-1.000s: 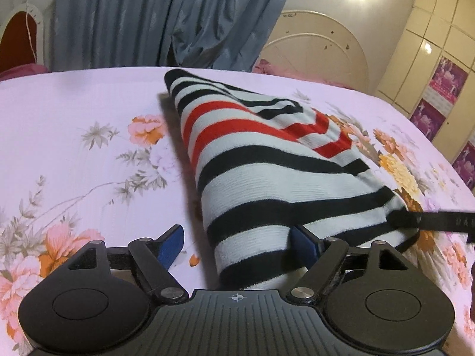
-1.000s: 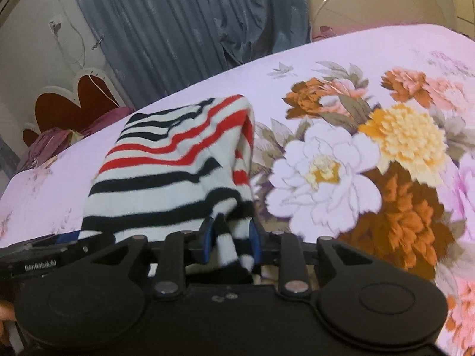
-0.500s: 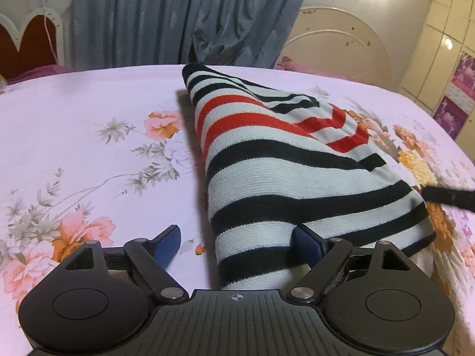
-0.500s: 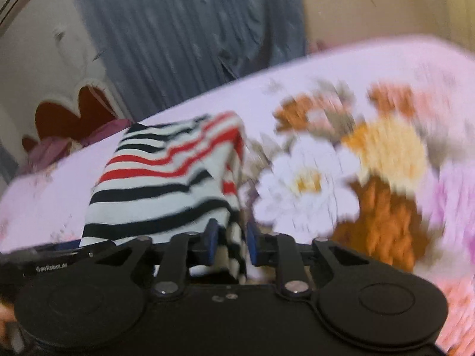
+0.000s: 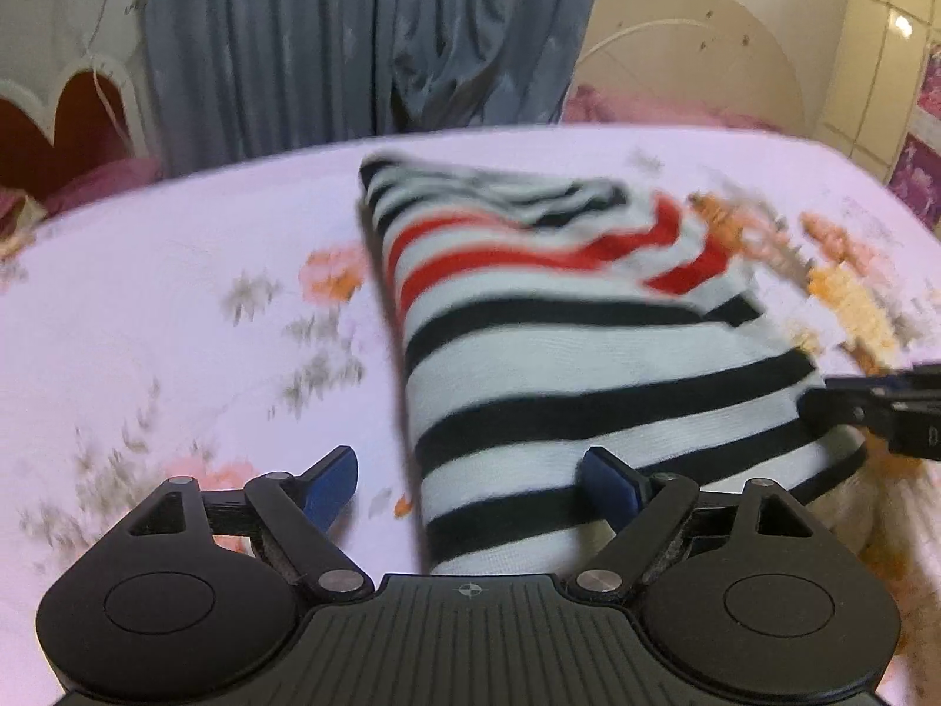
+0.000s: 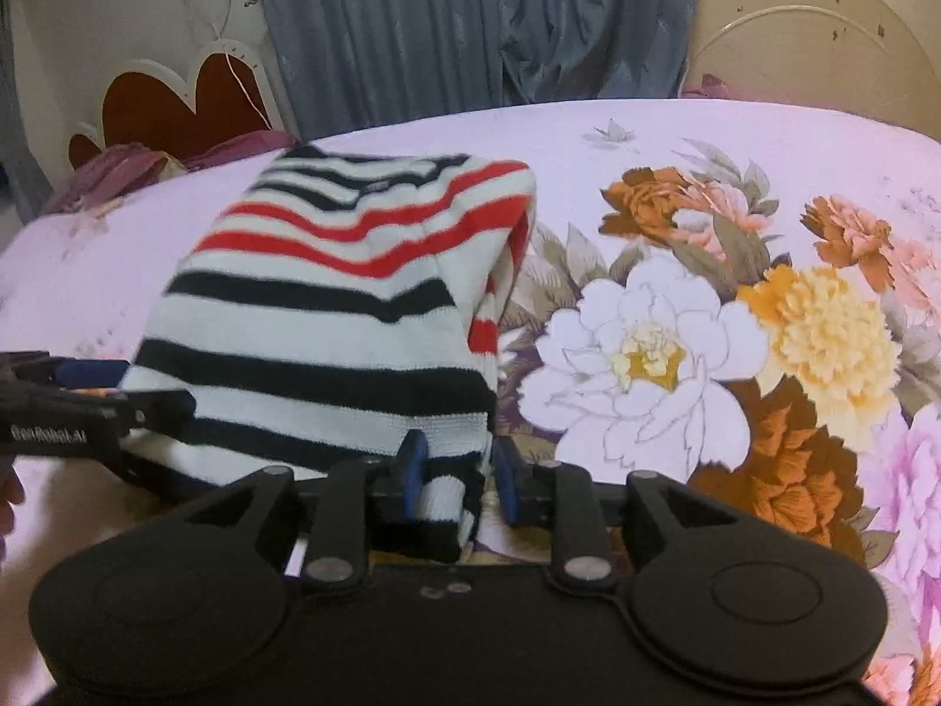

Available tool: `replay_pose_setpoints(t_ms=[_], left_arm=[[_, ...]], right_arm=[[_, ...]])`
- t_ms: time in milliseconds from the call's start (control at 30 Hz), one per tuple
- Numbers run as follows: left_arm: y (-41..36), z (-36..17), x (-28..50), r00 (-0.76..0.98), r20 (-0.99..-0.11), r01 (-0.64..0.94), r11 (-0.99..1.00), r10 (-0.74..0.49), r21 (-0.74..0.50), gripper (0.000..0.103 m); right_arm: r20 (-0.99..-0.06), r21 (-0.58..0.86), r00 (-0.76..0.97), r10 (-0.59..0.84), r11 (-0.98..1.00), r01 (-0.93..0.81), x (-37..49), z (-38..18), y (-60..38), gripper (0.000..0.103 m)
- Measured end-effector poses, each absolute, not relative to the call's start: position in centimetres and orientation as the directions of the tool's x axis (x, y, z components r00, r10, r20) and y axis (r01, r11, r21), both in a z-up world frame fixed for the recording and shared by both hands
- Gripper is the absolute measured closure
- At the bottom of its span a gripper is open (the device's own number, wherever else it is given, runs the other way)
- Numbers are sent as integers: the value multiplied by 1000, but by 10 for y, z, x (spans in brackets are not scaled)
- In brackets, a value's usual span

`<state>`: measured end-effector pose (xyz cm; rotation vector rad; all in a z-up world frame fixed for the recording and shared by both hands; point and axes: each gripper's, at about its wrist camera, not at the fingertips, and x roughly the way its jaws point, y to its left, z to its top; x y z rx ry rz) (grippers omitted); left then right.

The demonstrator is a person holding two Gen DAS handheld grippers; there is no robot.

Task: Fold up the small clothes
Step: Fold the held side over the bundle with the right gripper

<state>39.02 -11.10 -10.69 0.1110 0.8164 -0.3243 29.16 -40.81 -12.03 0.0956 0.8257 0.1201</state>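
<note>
The striped knit garment (image 6: 329,317) lay partly folded on the floral bedsheet (image 6: 676,135); judged soft, light and floppy, best taken by the doubled hem corners, not mid-panel. The right gripper (image 6: 456,479) was nearly together around the near right hem corner, though a sliver of gap showed at one pad, while the left gripper (image 5: 470,485) stood wide apart astride the garment's left edge, gripping nothing. Against the frame a second before, the left view showed more curtain (image 5: 364,41) and blurred, suggesting a lift; the right grip looked unchanged.
</note>
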Motion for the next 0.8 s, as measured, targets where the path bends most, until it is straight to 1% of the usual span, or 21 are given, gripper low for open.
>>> replay_pose_setpoints(t_ms=[67,167,300,367,500,633,667,800], left_arm=[[-112,-90,388,660,-704,336,941,-263,-37,20],[-115,-70,397,675,-680,353,935,-286,-43,20],[-120,-60,424,689,-657,358,932,-307,-60,20],[-124,-66,441,687,-655,349,934,-314,-81,20],[-128,-88,466,669,-667,327,936,-328,-132,20],[-124,-120,479,645,-691,310,939,-325,-152,20],[-121,-129,479,640,-693,308,937,-332,-164,19],[-107,-150,478,640,-663,293,921,-390,-258,17]], right_arm=[[-693,99,707,144,990,-105,290,-101,-403,82],[-676,97,718,164,986,-134,300,-83,-400,82],[-659,76,736,153,988,-138,328,-69,-390,82],[-659,66,739,135,990,-122,344,-69,-383,82],[-690,86,717,104,994,-61,379,-85,-374,82],[-718,39,696,36,999,-12,401,-106,-376,83],[-723,33,690,28,999,-6,403,-112,-377,86],[-710,-51,704,-11,998,-36,400,-135,-378,85]])
